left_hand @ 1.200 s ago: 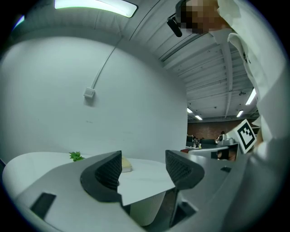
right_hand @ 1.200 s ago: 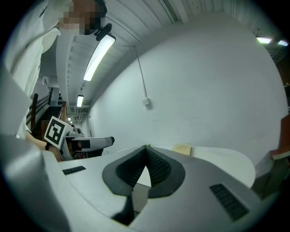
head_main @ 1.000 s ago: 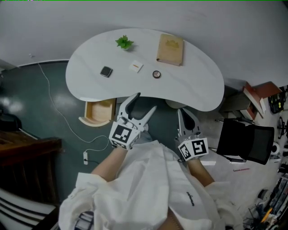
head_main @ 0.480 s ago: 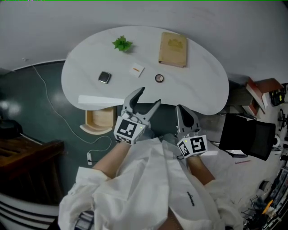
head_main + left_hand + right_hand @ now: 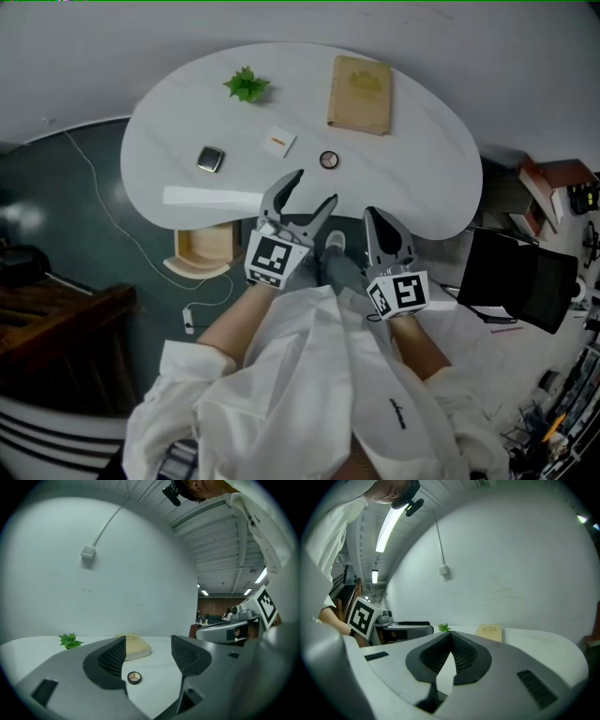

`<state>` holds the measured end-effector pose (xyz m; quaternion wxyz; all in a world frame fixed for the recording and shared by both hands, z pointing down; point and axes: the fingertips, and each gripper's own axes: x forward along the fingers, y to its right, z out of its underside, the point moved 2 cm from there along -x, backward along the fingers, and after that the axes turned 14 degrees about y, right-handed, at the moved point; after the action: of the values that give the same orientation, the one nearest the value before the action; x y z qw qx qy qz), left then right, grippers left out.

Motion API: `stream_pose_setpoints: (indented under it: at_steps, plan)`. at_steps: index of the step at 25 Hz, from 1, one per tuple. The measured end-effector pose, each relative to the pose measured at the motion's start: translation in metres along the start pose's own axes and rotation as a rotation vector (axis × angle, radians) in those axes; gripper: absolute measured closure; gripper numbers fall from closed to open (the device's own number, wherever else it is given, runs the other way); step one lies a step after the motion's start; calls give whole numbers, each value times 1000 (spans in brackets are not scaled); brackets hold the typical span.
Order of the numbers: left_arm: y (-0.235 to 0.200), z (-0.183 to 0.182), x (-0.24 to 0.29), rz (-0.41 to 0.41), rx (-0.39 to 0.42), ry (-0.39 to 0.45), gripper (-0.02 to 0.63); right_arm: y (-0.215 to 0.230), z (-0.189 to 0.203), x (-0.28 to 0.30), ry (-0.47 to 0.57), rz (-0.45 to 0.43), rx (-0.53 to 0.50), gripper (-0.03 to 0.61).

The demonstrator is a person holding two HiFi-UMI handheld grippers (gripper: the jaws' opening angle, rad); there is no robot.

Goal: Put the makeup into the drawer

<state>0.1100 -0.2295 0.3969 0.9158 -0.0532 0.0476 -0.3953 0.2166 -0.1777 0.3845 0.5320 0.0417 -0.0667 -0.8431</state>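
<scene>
On the white table point(image 5: 422, 159) lie a round makeup compact point(image 5: 327, 159), a square dark compact point(image 5: 210, 158) and a small white card-like piece point(image 5: 278, 142). An open wooden drawer point(image 5: 204, 246) juts out under the table's near-left edge. My left gripper point(image 5: 315, 187) is open and empty over the table's near edge, a short way short of the round compact. In the left gripper view the round compact point(image 5: 134, 678) shows between the jaws of that gripper point(image 5: 149, 656). My right gripper point(image 5: 371, 216) is shut on nothing, just off the table's edge; its closed tips point(image 5: 451, 644) touch.
A tan book point(image 5: 360, 82) and a small green plant point(image 5: 247, 84) sit at the table's far side. A white cable point(image 5: 122, 234) trails over the dark floor at the left. A black chair point(image 5: 516, 281) stands to the right.
Both grippers have moved forward toward the table; the left one now reaches over its near edge, closer to the round compact. Their states are unchanged.
</scene>
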Motion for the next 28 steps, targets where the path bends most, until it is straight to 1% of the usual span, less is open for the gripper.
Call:
stream_pose_setpoints:
  at_steps: [5,13,16,21,28]
  plan:
    - [-4,33,24,-7,23,-62,318,19,19,14,-37,-16,14,561]
    - [-21,92,58,-70,23,-174,318,49,61,35,-90,-38,55,561]
    - [-27,110,70,-83,43,-212,318,59,75,44,-105,-51,72,561]
    - [-39,144,82,-144,18,-296,318,70,99,57,-136,-83,88,561]
    - [-50,179,100,-198,27,-382,318,78,118,69,-168,-128,98,561]
